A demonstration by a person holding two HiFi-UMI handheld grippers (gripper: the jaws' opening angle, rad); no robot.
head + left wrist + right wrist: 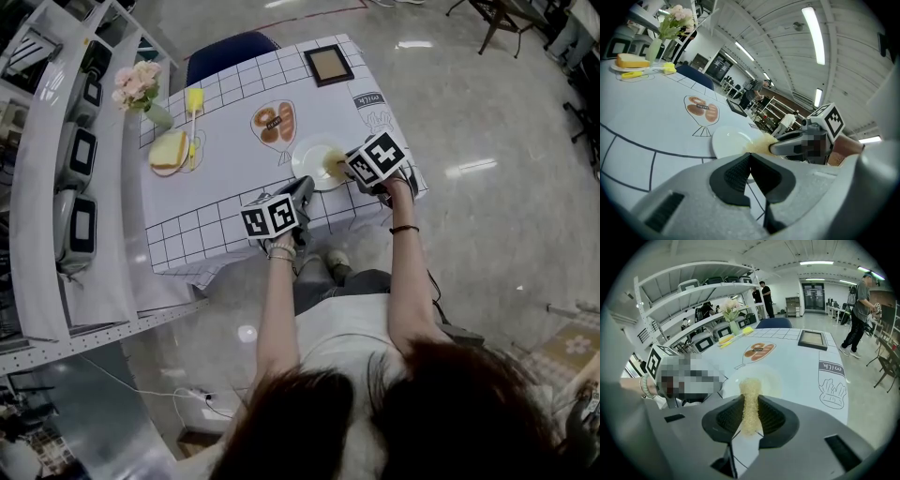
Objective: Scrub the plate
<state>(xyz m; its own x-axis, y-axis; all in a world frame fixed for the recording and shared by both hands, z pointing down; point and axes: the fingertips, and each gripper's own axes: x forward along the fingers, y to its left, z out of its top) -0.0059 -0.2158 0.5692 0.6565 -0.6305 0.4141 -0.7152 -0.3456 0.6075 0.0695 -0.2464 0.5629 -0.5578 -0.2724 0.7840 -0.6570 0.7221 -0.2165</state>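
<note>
We look steeply down on a bench (187, 239) covered by a white cloth with a grid border. A round white plate (309, 157) sits near the bench's near edge, toward its right corner.

The right gripper (345, 171) reaches in from the near right. Its jaws are pinched on a straw-coloured, fibrous scrubbing pad (750, 401) that stands upright between the two pads. The pad's free end lies on the plate, at the side nearest the person.

The left gripper (307, 186) is over the bench's near edge, just left of the plate and not touching it. Its jaws are pressed together with nothing between them.

Beyond the plate, mid-bench, the cloth carries a printed bread drawing (274, 122). Toward the far left corner we find a slice of bread (169, 150) and, behind it, a vase of pink flowers (141, 89). A dark picture frame (329, 64) lies flat at the far right corner.
</note>
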